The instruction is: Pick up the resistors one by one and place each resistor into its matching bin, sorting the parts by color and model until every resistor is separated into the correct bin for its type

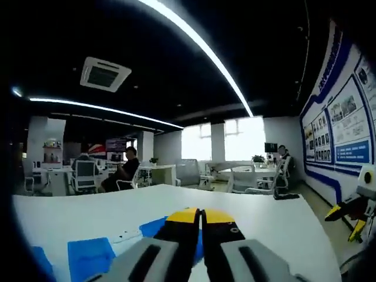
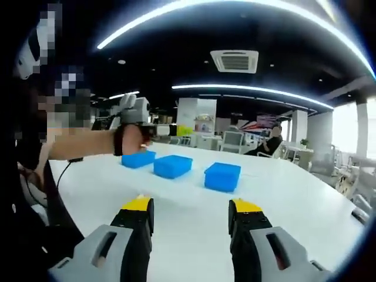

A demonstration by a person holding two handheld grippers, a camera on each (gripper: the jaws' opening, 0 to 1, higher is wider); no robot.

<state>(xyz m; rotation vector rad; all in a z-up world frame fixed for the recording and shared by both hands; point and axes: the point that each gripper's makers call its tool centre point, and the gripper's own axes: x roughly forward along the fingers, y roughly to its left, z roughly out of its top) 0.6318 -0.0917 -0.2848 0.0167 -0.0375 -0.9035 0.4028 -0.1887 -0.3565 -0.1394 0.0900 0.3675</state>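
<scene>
Beyond the right gripper's [image 2: 191, 212] wide-apart yellow-tipped jaws, three shallow blue plastic bins [image 2: 172, 166] sit in a row on the white table [image 2: 294, 200]. The left gripper [image 1: 201, 216], jaws pressed together, hovers above the same blue bins. No resistor can be made out.

Dark ceiling [image 1: 176, 64] — bright windows [image 1: 223, 140]

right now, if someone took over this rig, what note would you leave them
Left gripper: fingers shut, holding nothing I can see, low over the white table by the blue bins.
Right gripper: fingers open, empty, facing three blue bins in a row on the table.
Resistors: too small to make out; small specks lie near the left gripper's bins.
Done: cannot tell whether anything is sorted.
Left: find the resistors and sort each by type.
</scene>
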